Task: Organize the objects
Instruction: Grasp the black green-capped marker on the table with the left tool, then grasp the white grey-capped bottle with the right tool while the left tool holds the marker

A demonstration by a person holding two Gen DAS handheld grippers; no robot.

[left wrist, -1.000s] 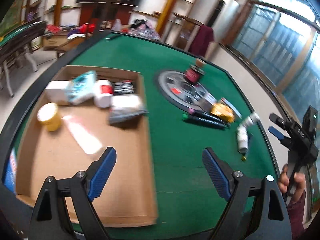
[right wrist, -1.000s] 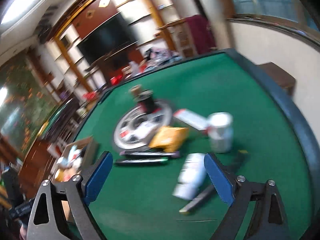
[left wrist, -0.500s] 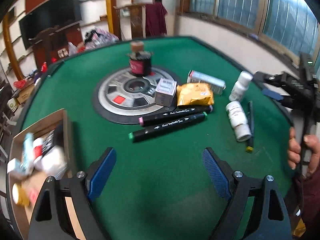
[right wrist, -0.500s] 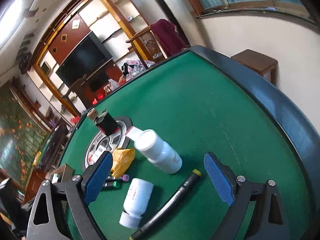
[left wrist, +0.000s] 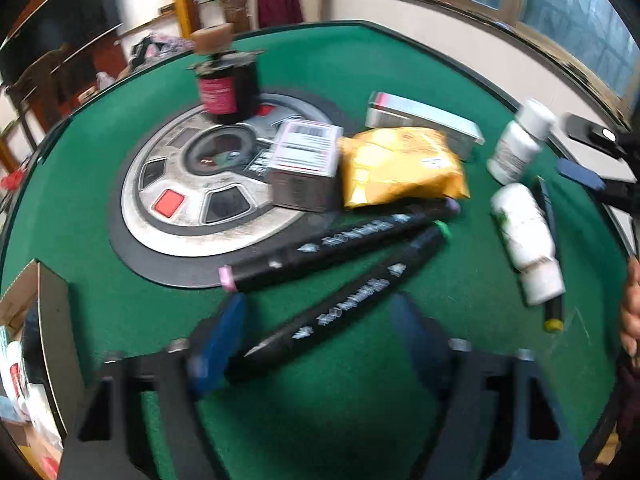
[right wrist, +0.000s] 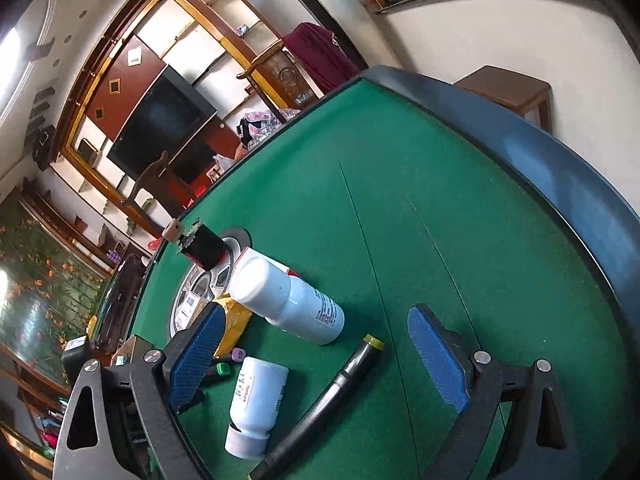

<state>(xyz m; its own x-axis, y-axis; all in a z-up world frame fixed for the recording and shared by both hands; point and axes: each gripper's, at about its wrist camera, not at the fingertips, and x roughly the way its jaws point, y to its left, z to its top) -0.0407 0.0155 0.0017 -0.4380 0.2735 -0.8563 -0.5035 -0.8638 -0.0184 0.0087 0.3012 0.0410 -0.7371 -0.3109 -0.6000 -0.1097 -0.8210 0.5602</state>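
My left gripper [left wrist: 316,344] is open, low over the green table, its jaws either side of the near end of a black green-capped marker [left wrist: 344,304]. A pink-capped marker [left wrist: 340,244] lies just beyond it. Behind are a small grey box [left wrist: 304,164], a yellow pouch [left wrist: 396,164], a silver box [left wrist: 424,120] and two white bottles [left wrist: 524,236] [left wrist: 520,140]. My right gripper [right wrist: 316,356] is open and empty above a lying white bottle [right wrist: 256,404], a yellow-capped black marker [right wrist: 332,396] and a second white bottle [right wrist: 288,300].
A dark jar with a cork lid [left wrist: 226,80] stands on a round grey disc [left wrist: 180,200] at the table's middle. A cardboard box [left wrist: 44,320] holding sorted items is at the left edge. The table's dark padded rim [right wrist: 560,176] curves on the right.
My left gripper has moved forward and down onto the green-capped marker, so the objects look much larger. My right gripper has come a little closer to the bottles.
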